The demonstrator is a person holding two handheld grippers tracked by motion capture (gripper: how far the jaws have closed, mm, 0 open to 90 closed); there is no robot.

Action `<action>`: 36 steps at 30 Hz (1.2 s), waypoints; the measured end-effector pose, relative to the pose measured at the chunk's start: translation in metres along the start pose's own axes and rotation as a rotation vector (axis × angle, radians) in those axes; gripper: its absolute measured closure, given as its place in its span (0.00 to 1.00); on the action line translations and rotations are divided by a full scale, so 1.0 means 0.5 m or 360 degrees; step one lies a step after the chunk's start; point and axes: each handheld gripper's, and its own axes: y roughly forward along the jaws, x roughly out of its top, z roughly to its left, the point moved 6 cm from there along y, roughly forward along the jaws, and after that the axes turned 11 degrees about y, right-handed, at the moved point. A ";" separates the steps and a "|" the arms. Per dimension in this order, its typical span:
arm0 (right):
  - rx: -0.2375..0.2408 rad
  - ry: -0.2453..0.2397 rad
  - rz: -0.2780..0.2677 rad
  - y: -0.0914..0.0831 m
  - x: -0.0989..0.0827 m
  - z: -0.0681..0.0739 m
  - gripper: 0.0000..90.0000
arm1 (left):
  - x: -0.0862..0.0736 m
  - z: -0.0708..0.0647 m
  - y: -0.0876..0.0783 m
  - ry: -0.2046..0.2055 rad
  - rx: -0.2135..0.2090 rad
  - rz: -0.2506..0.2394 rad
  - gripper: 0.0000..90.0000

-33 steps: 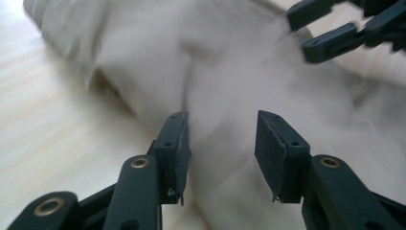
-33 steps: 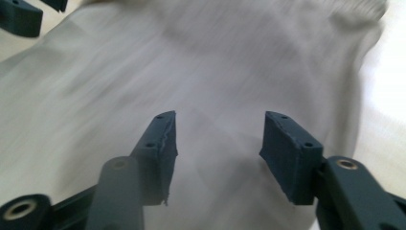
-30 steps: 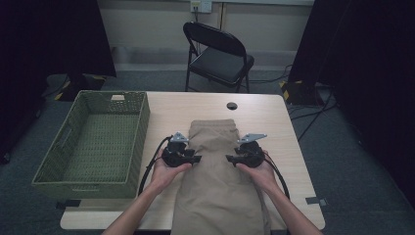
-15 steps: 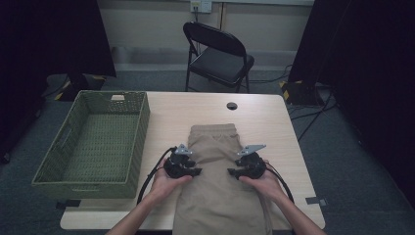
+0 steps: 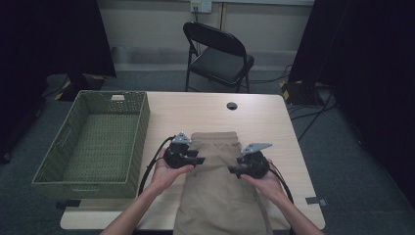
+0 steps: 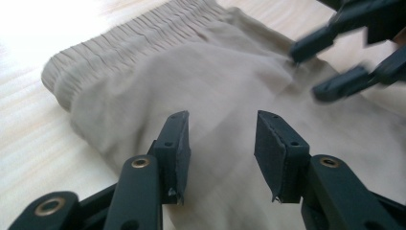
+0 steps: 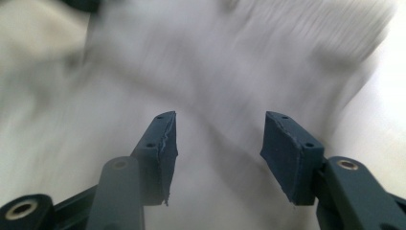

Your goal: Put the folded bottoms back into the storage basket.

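Now the shorts (image 5: 218, 191) lie flat on the surface (image 5: 264, 117), waistband toward the far edge, legs running off the near edge. Left tongs (image 5: 199, 159) hover over the cloth's left side, right tongs (image 5: 233, 170) over its right, tips pointing toward each other. In the left gripper view the left tongs (image 6: 220, 139) stand spread above the cloth below the gathered waistband (image 6: 143, 33), nothing pinched. In the right gripper view the right tongs (image 7: 218, 143) have just been opening, with only blurred cloth beyond them, probably untouched. A basket (image 5: 142, 127) sits left of the shorts. No writing is readable.
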 end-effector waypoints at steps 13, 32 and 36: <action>-0.0196 0.0103 -0.0148 0.084 0.143 -0.124 0.40 | -0.047 0.017 0.059 -0.0013 0.0046 0.0111 0.65; -0.0181 0.0154 -0.0123 0.161 0.110 -0.143 0.35 | -0.052 0.016 0.052 0.0024 0.0056 0.0133 0.65; -0.0159 0.0158 -0.0132 0.159 0.099 -0.132 0.35 | -0.061 0.012 0.040 0.0019 0.0040 0.0145 0.65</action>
